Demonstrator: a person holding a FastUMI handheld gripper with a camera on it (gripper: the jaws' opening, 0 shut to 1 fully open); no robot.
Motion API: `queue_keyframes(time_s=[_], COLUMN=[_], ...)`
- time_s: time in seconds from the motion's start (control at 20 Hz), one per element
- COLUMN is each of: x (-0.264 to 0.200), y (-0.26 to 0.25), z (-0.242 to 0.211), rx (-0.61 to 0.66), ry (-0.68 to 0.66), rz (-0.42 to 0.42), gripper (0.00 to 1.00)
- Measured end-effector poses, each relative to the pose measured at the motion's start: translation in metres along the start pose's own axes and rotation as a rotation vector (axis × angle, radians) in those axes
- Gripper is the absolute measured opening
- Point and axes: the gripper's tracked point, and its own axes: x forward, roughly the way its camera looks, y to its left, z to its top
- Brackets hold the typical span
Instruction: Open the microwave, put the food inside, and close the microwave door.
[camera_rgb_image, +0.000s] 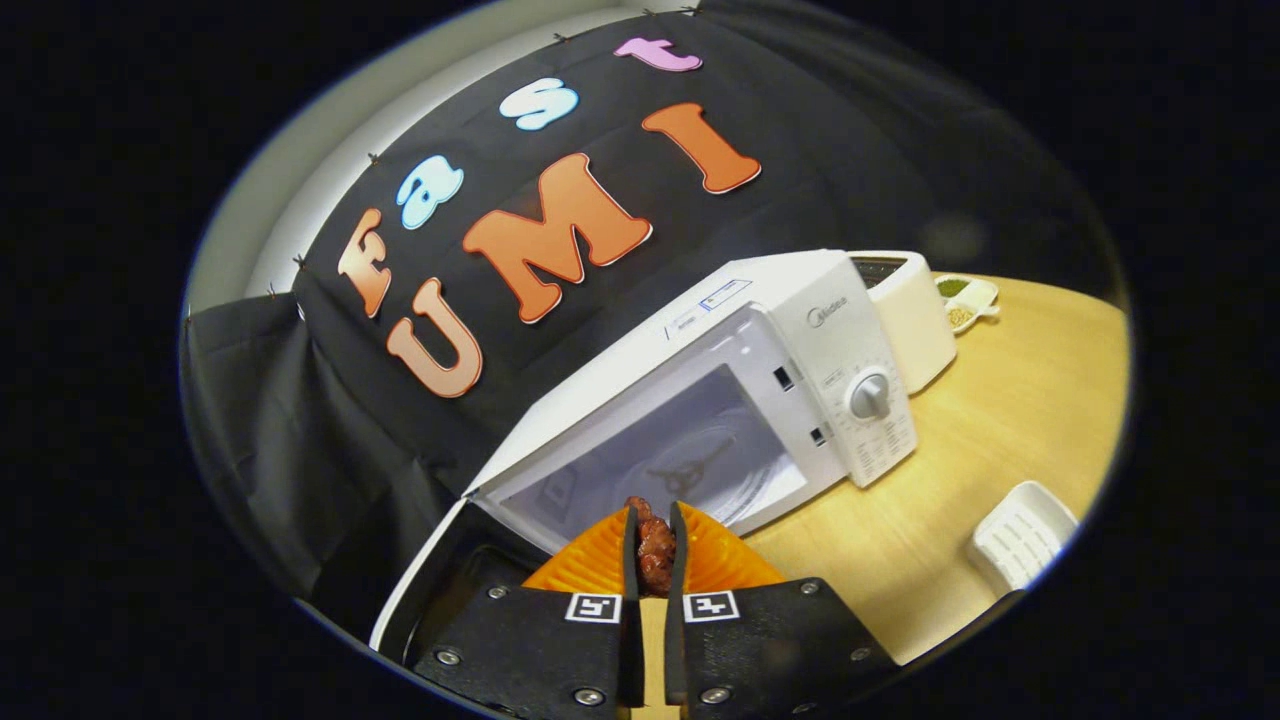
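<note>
firmly, jaws pinch lumpy food (655, 548) before boxy microwave (745, 400).

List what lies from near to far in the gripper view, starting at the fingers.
Gripper shut on the food → open microwave with its glass plate → white appliance behind it → small dish on the table.

Cloth-walled booth: microwave (700, 400) on wooden table (1010, 420).

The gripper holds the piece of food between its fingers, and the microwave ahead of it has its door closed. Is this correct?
Not quite. The door of the microwave is open, as the gripper view shows. The rest holds: the gripper grips the piece of food between its fingers.
</note>
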Motion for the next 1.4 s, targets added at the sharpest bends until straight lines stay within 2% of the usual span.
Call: queue_keyframes(time_s=[0.4,0.6,0.75,0.9,1.0,1.1,1.2,1.25,1.4], x=[0.079,0.119,0.146,0.167,0.172,0.165,0.162,0.160,0.151], y=[0.006,-0.001,-0.013,-0.018,-0.022,-0.015,-0.013,-0.012,-0.014], z=[-0.020,-0.024,-0.030,-0.043,-0.056,-0.056,-0.055,-0.053,-0.051], rx=[0.241,0.362,0.374,0.379,0.374,0.358,0.312,0.300,0.270], ry=[-0.061,-0.116,-0.153,-0.130,-0.097,-0.092,-0.105,-0.108,-0.114], rz=[-0.014,-0.055,-0.128,-0.167,-0.209,-0.197,-0.210,-0.214,-0.235], gripper=[0.08,0.08,0.08,0.08,0.14,0.19,0.39,0.55,0.79])
